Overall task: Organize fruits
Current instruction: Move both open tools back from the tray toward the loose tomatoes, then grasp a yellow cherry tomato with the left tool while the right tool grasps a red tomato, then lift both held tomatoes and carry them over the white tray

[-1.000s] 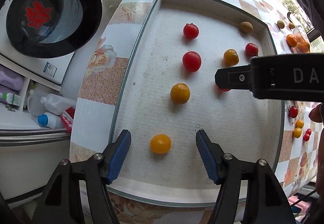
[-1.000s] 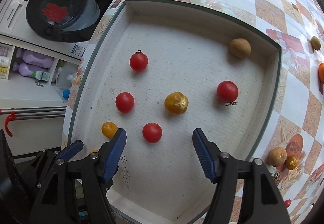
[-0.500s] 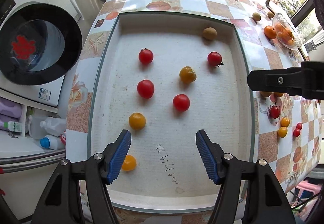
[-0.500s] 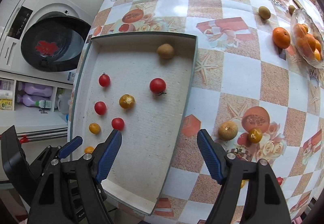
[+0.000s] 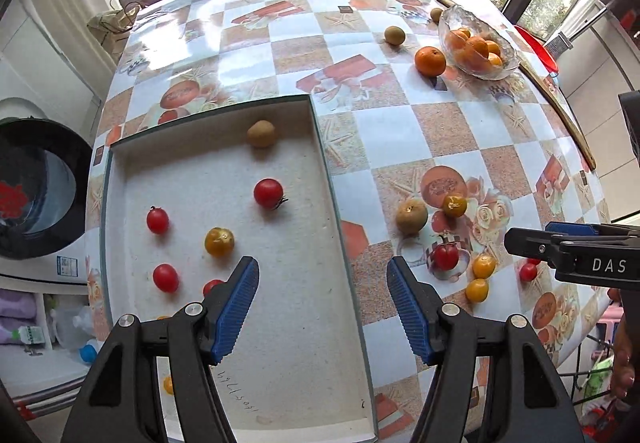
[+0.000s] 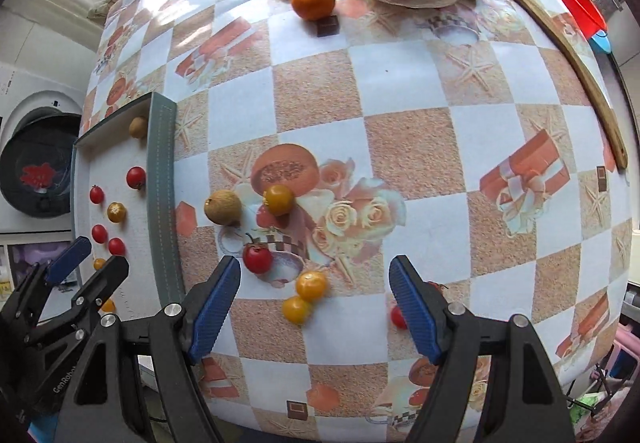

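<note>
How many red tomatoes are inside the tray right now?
4 red tomatoes in the tray: the stemmed one toward the right wall, two by the left wall, one half behind the left gripper. The gripper may hide others.

— What is different now from one second ago?

— The right gripper (image 6: 315, 309) is no longer above the tray (image 6: 161, 179). It moves right and now hangs over the tablecloth (image 6: 400, 91), above two yellow tomatoes (image 6: 304, 297).

— And the left gripper (image 5: 323, 307)?

— It draws back and turns right; it now straddles the tray's right rim.
</note>
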